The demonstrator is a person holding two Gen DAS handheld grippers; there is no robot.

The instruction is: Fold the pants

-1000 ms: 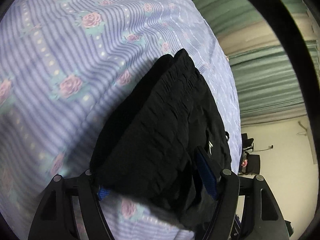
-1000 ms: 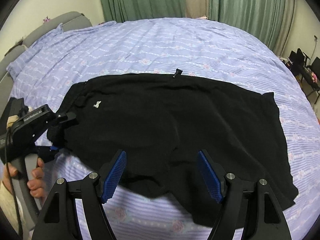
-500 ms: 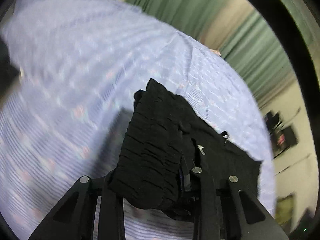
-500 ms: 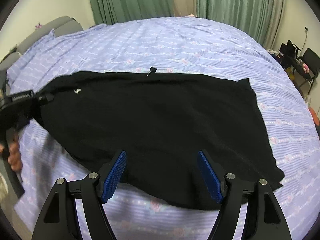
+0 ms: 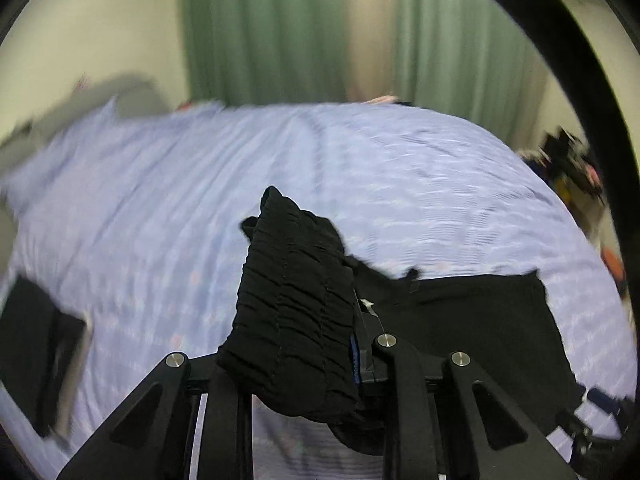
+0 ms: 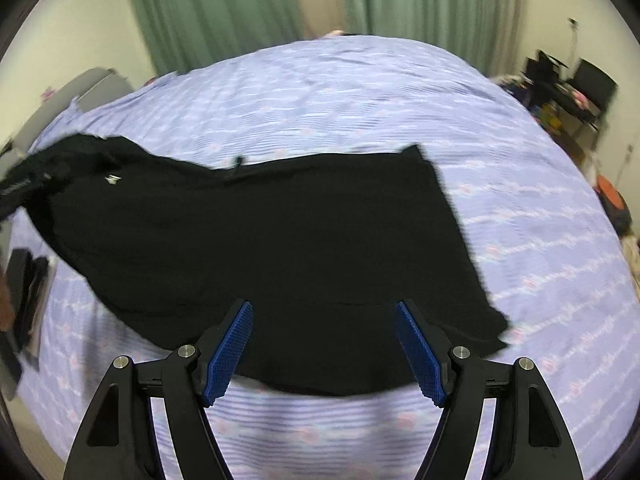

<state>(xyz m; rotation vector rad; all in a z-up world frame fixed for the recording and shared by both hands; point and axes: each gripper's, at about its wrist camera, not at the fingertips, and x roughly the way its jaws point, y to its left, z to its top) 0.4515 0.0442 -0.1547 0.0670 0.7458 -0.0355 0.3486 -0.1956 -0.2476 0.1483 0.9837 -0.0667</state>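
Black pants (image 6: 280, 220) lie spread across the lilac bed sheet (image 6: 360, 92), waistband to the left, leg hems to the right. My left gripper (image 5: 296, 344) is shut on the gathered elastic waistband (image 5: 296, 292) and holds it lifted above the bed; the rest of the pants (image 5: 472, 320) trails off to the right. In the right wrist view the left gripper (image 6: 20, 192) shows at the far left edge with the waistband. My right gripper (image 6: 324, 344) is open and empty, its blue pads (image 6: 232, 348) above the near edge of the pants.
Green curtains (image 6: 224, 8) hang behind the bed. A grey headboard (image 6: 80, 92) is at the left. Chairs and clutter (image 6: 568, 84) stand at the right. A dark flat object (image 6: 24, 292) lies on the sheet at the left edge.
My left gripper has closed on the waistband, lifted it and swung it round, so the pants' left end rises off the bed. My right gripper stays open near the front edge.
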